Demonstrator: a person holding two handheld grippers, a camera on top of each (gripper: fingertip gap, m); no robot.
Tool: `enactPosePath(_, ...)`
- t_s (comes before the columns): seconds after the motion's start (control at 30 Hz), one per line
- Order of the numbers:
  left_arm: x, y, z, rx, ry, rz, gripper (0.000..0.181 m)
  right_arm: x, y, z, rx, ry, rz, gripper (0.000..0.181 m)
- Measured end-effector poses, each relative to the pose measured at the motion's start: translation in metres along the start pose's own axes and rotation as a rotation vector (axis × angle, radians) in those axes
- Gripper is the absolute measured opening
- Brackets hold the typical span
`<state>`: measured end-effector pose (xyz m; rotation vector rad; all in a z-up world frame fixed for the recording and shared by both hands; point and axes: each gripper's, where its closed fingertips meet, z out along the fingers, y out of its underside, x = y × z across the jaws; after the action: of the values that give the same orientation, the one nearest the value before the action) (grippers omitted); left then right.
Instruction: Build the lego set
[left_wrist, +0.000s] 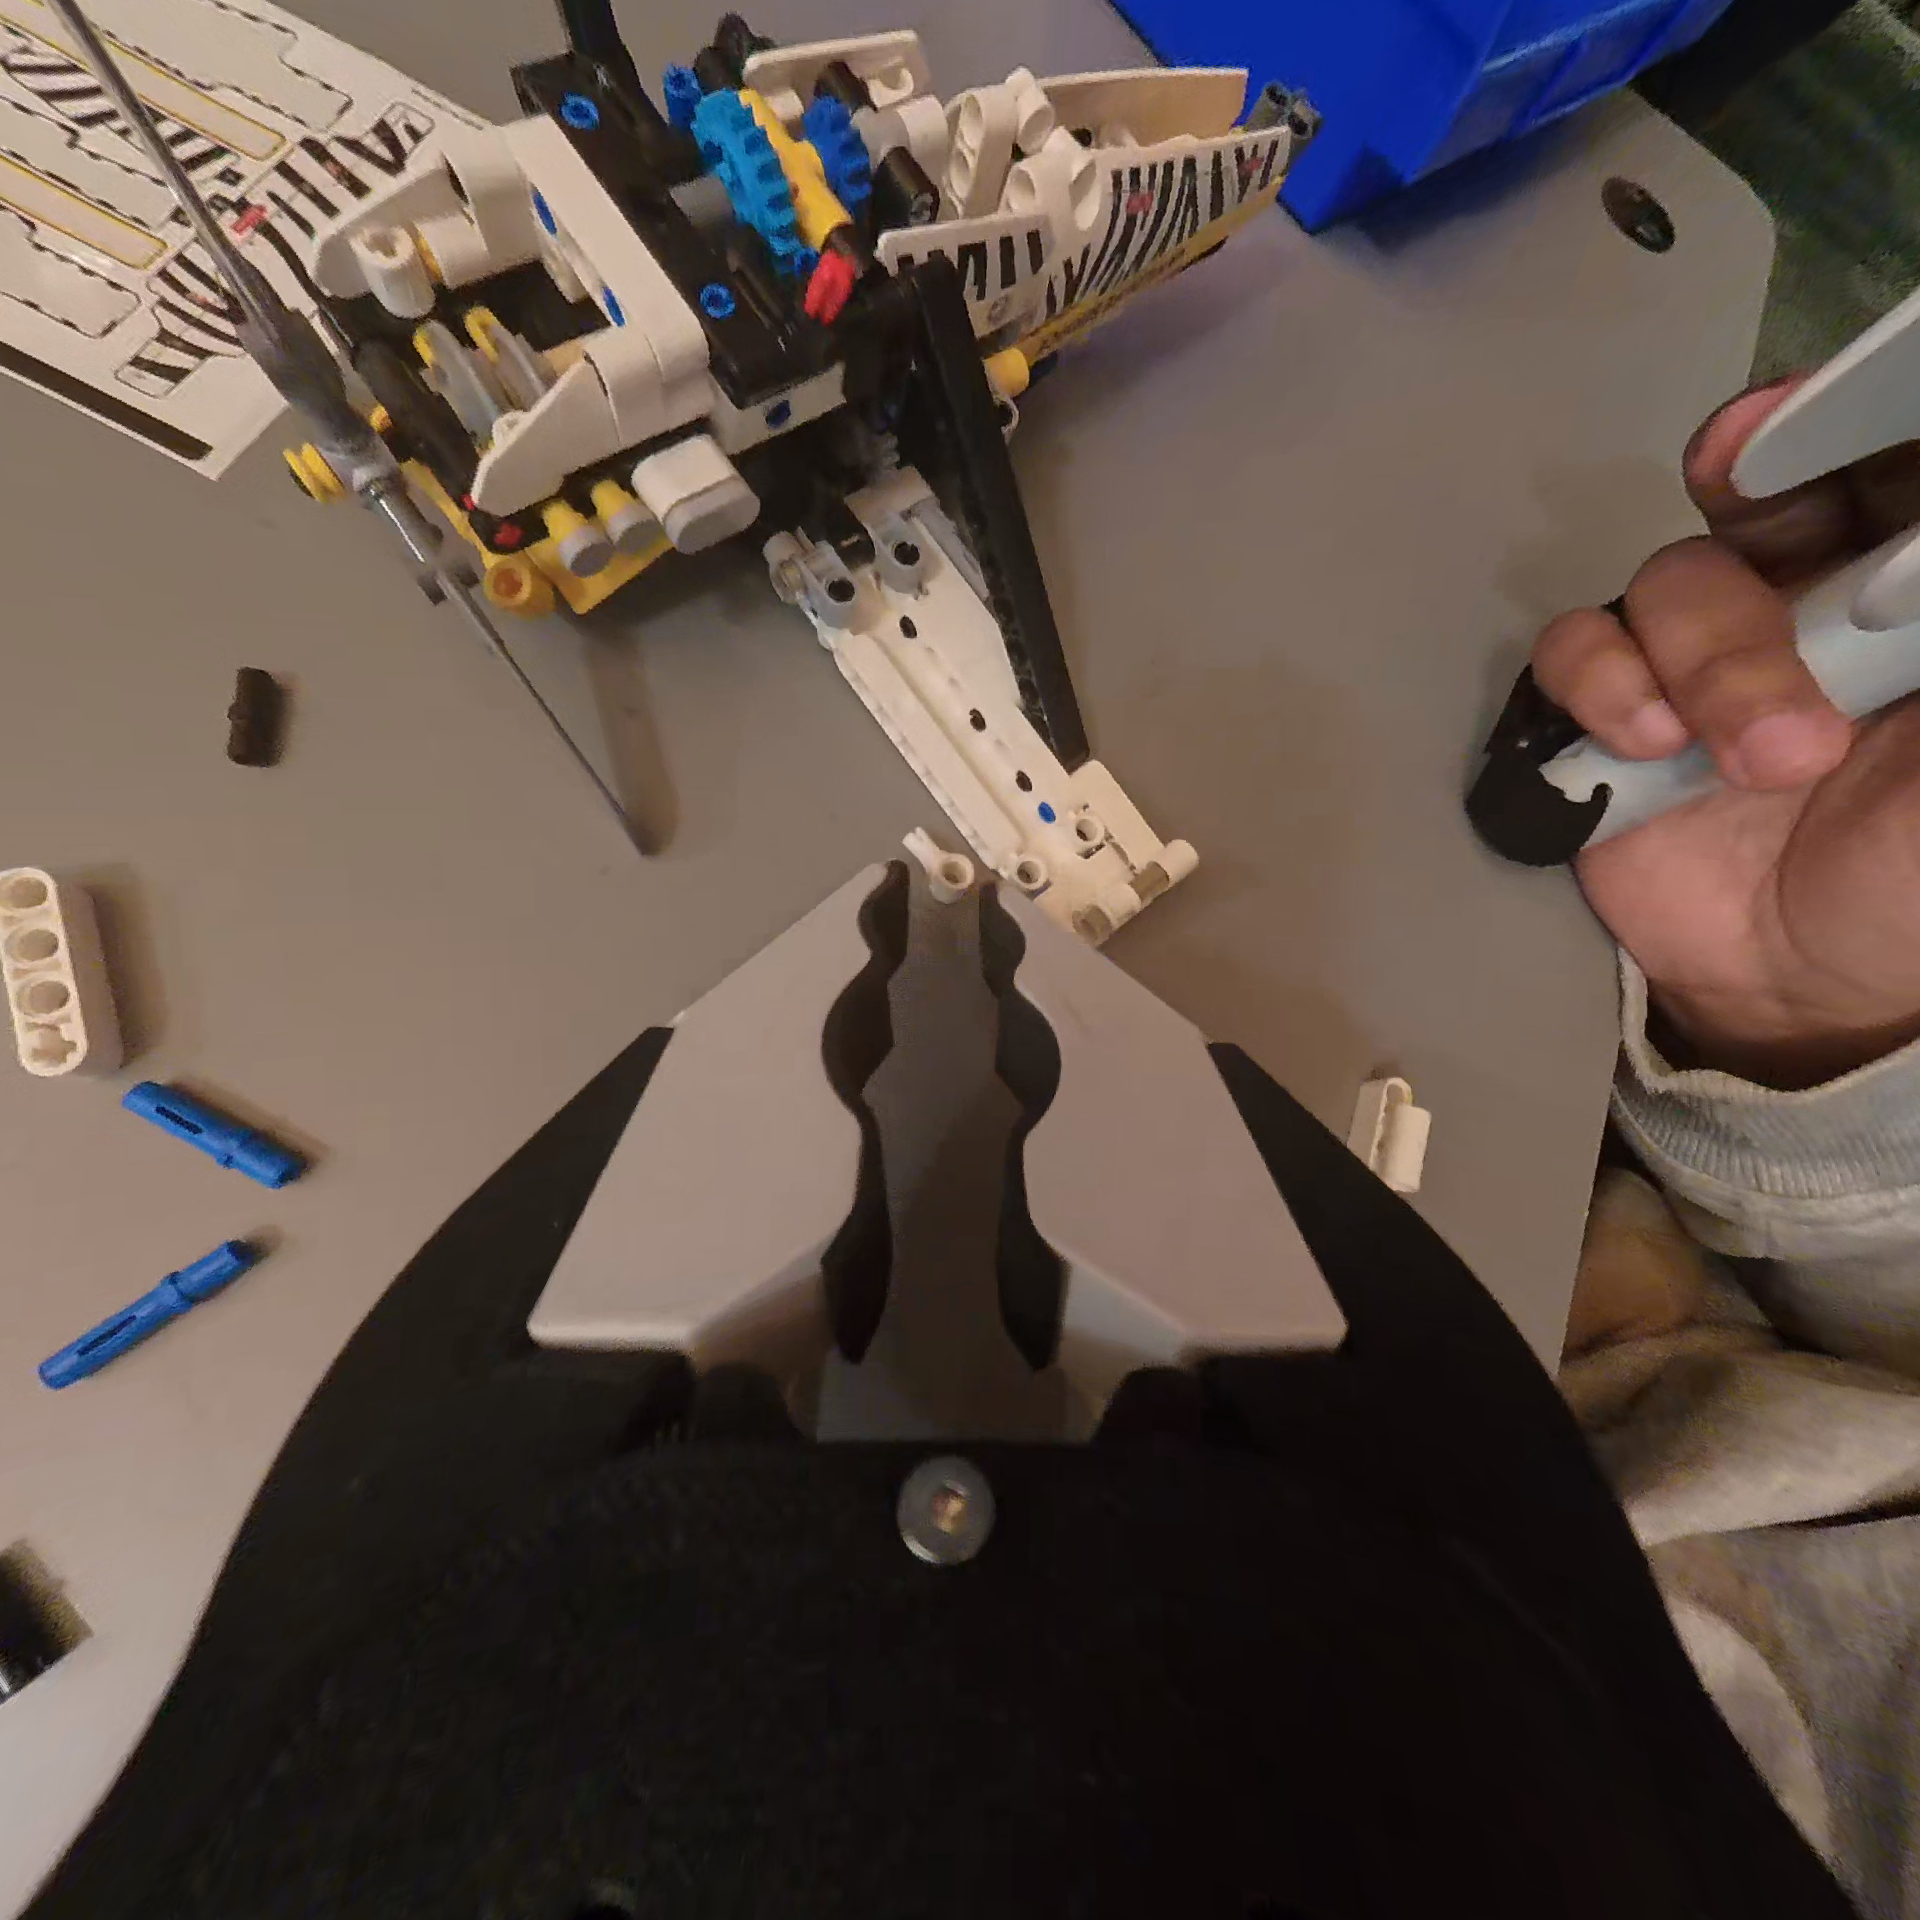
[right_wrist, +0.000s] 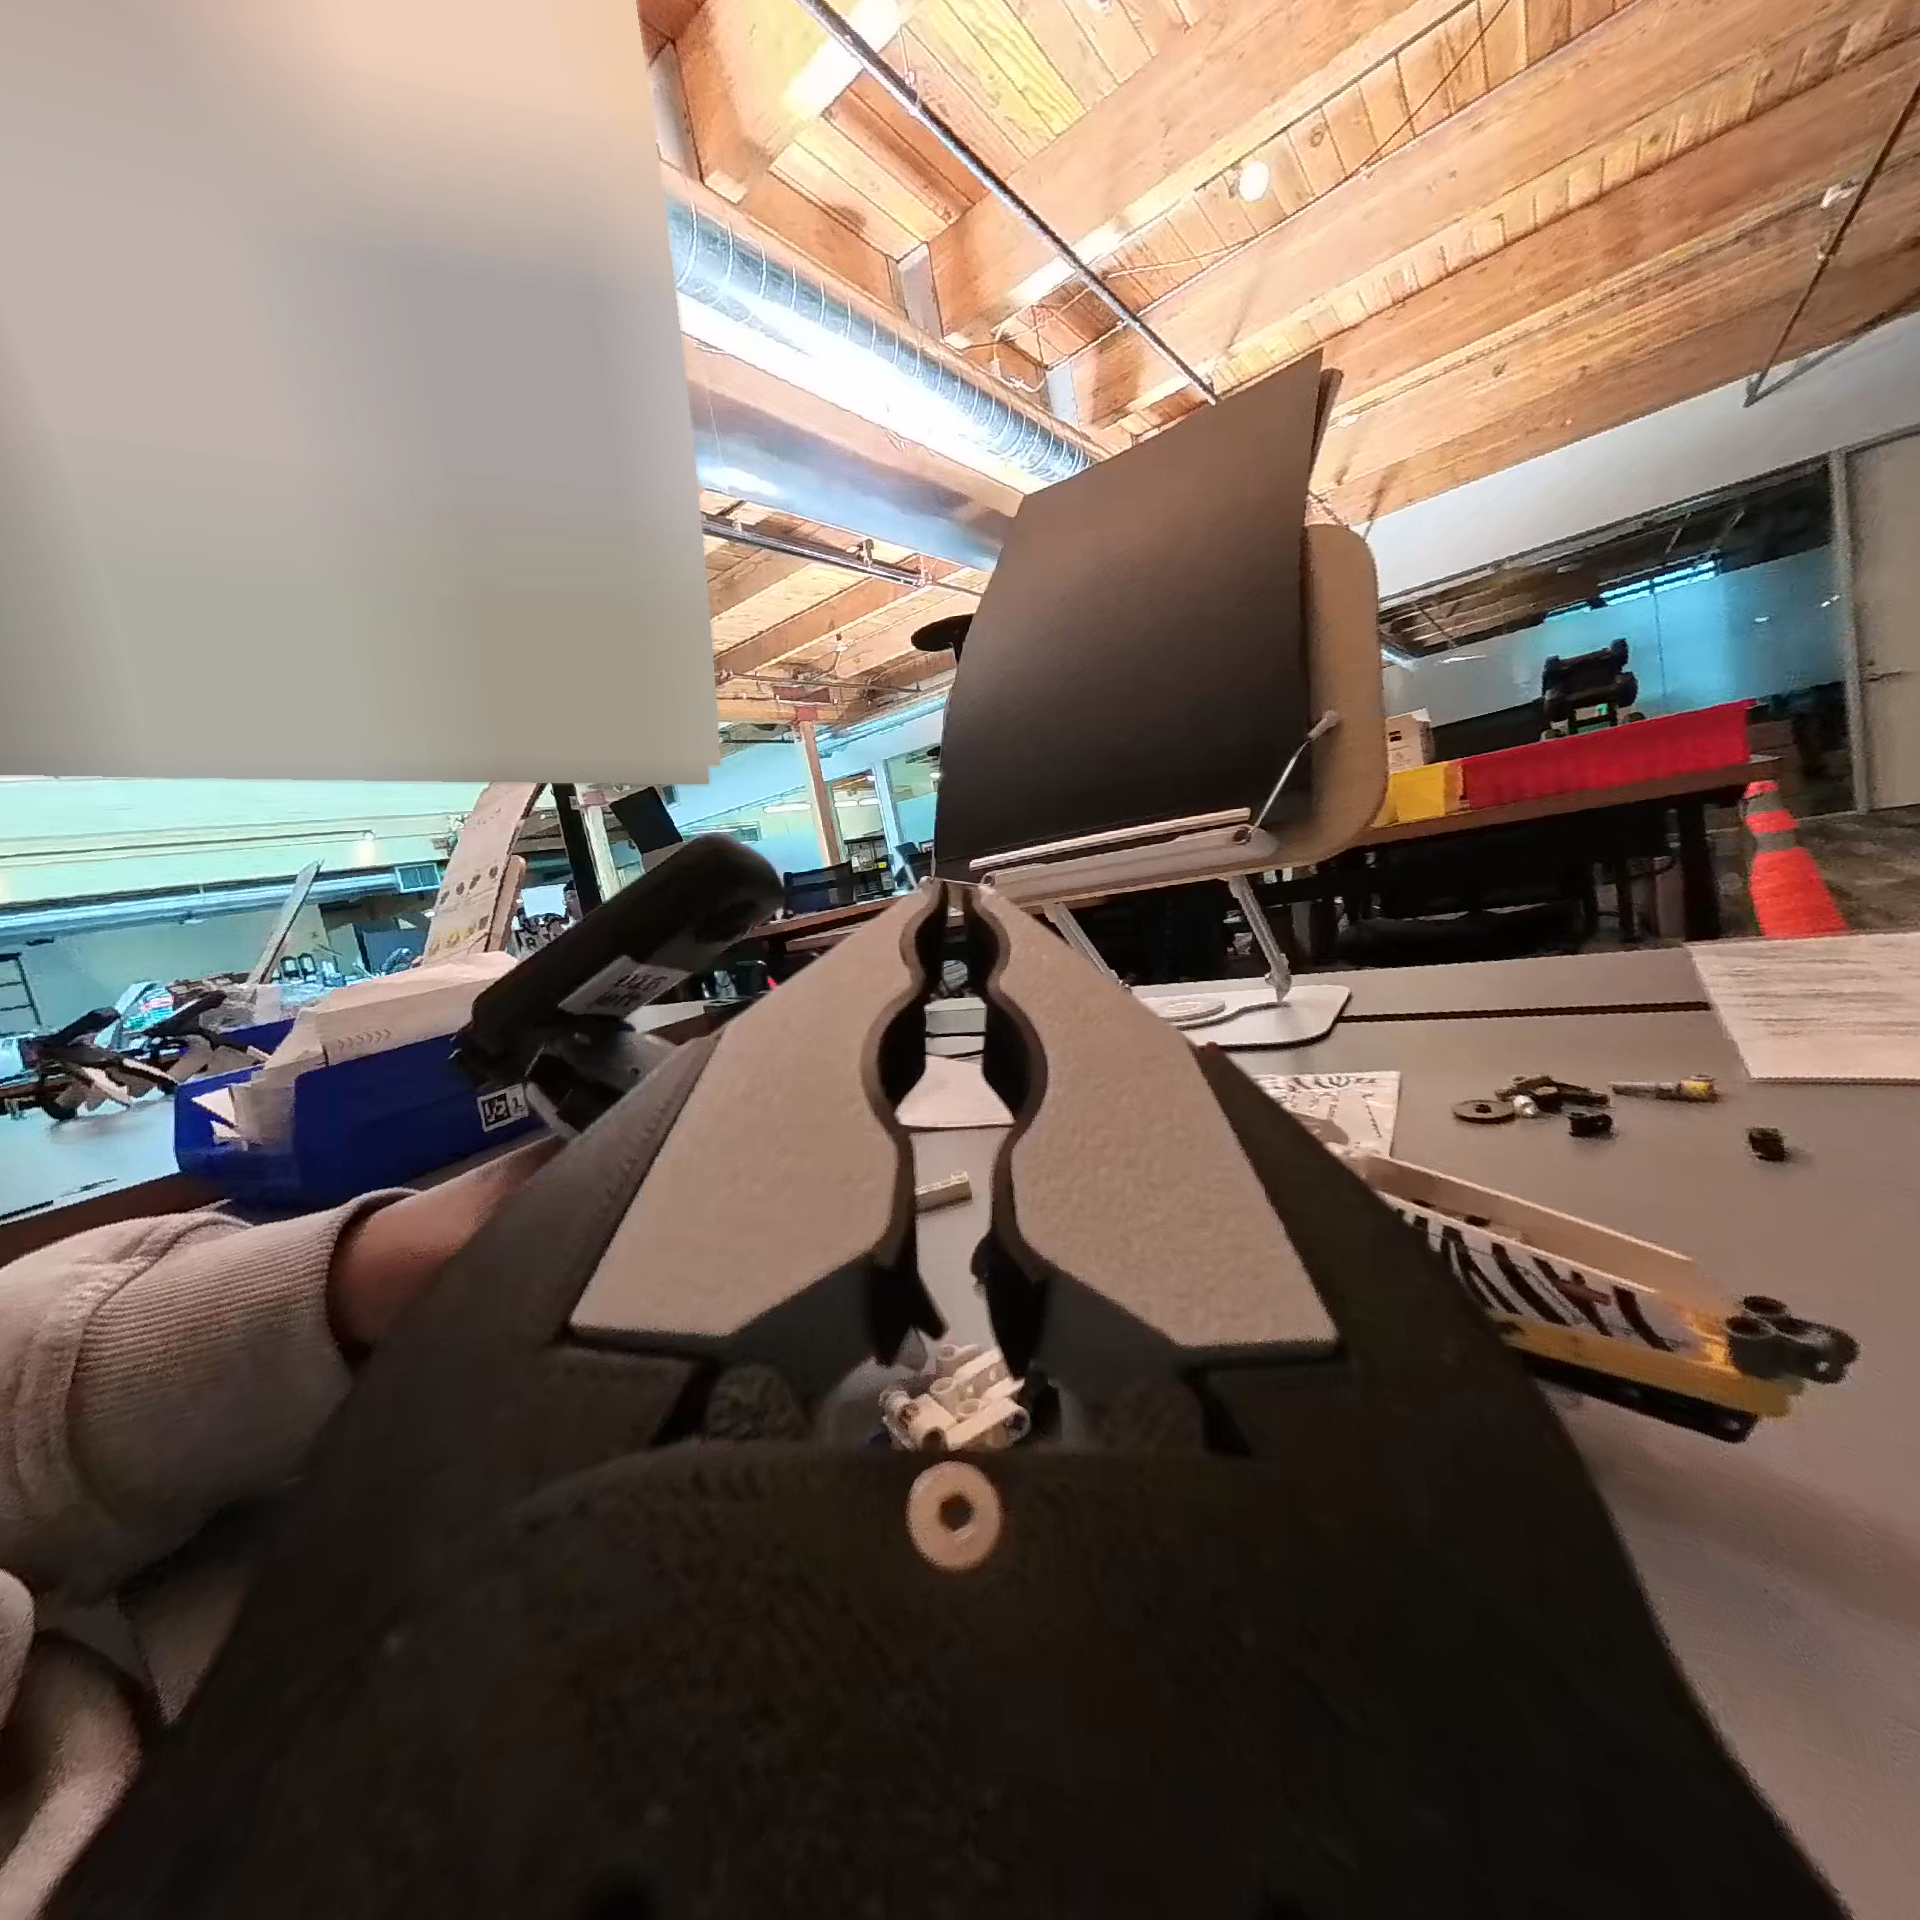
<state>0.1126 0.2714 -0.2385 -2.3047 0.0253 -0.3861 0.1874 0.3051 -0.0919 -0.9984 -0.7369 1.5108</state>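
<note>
Your left hand-held gripper (left_wrist: 943, 883) pinches a small white pin (left_wrist: 948, 864) at its tips.
Model (left_wrist: 727, 343) sits upper centre on the counter (left_wrist: 1299, 644); your right hand-held gripper (right_wrist: 951, 896) is pressed together, empty.

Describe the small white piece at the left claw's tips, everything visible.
The small white plastic connector piece is a short, pale, glossy Technic-style part with a round hole showing in its end. It is pinched between the tips of the left claw, which is shut on it, and sticks out past them, tilted. It sits just short of the open end of the white perforated beam arm of the lego model, beside its holes; actual contact cannot be told. The grey table lies underneath.
</note>
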Motion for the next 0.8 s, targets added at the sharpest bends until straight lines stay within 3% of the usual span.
enactPosePath(0.1,-0.003,0.001,0.006,-0.020,-0.019,0.001,0.018,0.001,-0.001,0.000,0.009,-0.006,0.022,0.001)
enactPosePath(0.17,-0.001,0.002,0.009,-0.028,-0.006,0.000,0.006,0.003,-0.002,0.000,0.020,-0.007,0.044,0.002)
enactPosePath(0.27,0.004,0.001,0.006,-0.011,0.024,-0.003,0.005,0.004,-0.003,-0.001,0.028,-0.006,0.057,0.003)
enactPosePath(0.4,0.017,-0.020,-0.020,0.190,0.152,-0.029,0.005,-0.010,0.005,0.004,-0.036,-0.067,0.059,0.004)
enactPosePath(0.47,0.028,-0.038,-0.045,0.342,0.321,-0.189,0.004,-0.024,0.014,0.008,-0.105,-0.124,0.016,0.005)
enactPosePath(0.57,0.038,-0.053,-0.079,0.468,0.628,-0.470,0.004,-0.042,0.032,0.016,-0.202,-0.139,-0.181,0.015)
enactPosePath(0.7,0.049,-0.041,-0.086,0.444,0.648,-0.478,0.005,-0.057,0.060,0.023,-0.329,-0.088,-0.577,0.025)
enactPosePath(0.8,0.064,-0.042,-0.098,0.460,0.727,-0.504,0.004,-0.066,0.071,0.024,-0.322,-0.065,-0.835,0.018)
